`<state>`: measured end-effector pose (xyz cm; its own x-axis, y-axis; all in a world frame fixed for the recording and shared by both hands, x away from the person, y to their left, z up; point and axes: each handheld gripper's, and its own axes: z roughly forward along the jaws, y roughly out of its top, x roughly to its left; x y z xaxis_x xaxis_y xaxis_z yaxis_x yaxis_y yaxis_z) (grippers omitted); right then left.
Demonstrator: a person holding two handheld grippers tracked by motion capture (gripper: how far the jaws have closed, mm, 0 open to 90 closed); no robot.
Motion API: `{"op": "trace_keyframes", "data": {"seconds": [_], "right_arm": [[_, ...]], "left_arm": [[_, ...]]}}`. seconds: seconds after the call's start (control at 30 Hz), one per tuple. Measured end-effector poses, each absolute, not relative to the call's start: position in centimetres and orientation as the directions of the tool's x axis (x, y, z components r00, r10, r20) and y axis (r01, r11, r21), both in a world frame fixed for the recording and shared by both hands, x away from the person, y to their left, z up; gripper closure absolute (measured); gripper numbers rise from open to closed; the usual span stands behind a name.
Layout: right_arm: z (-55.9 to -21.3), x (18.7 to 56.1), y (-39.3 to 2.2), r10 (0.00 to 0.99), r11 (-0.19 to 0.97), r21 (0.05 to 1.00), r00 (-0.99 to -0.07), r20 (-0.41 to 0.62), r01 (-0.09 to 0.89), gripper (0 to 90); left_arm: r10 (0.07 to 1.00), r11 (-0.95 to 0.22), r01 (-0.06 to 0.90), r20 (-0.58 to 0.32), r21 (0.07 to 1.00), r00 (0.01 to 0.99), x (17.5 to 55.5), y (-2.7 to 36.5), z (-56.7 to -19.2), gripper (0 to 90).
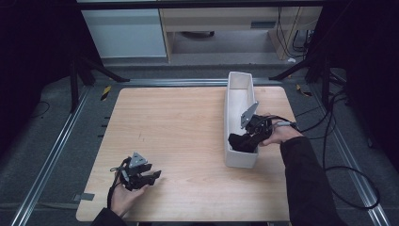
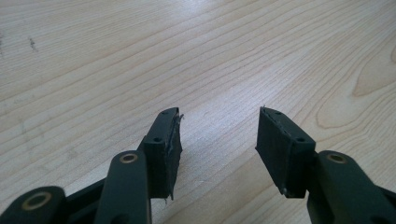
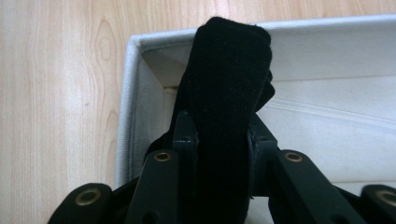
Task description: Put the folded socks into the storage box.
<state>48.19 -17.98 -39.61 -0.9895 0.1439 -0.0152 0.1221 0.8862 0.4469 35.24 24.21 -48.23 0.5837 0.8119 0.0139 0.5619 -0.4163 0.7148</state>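
High view: right gripper [image 1: 244, 140] hangs over the near end of the long white box [image 1: 234, 101] on the right side of the wooden worktop [image 1: 188, 136], a black cloth [image 1: 241, 143] bunched at its jaws just inside the box's near end, while the left gripper [image 1: 153, 177] rests low at the near left, well apart from the box. Left gripper view: jaws stand moderately open with bare worktop [image 2: 140, 60] between them, nothing held. Right gripper view: jaws clamp the folded black cloth [image 3: 229, 93], which sticks up past the tips above the box's [image 3: 135, 93] corner, box interior behind it.
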Motion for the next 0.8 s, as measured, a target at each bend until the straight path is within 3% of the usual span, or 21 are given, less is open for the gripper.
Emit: {"op": "trace_keyframes", "data": {"seconds": [0.57,0.63,0.8], "right_arm": [[-42.5,48.5,-17.3,0.148,0.919,0.367,-0.989,0.028,0.147,70.5],[-42.5,48.4,-17.2,0.149,0.922,0.359,-0.989,0.02,0.147,68.2],[-41.8,48.2,-17.3,0.188,0.902,0.4,-0.982,-0.024,0.163,53.0]], "left_arm": [[0.811,-0.42,0.562,0.017,0.712,0.585,35.2,24.1,-48.2,48.8],[0.809,-0.422,0.56,0.018,0.713,0.587,35.2,24.1,-48.2,48.8],[0.81,-0.419,0.561,0.015,0.714,0.587,35.2,24.1,-48.2,48.7]]}}
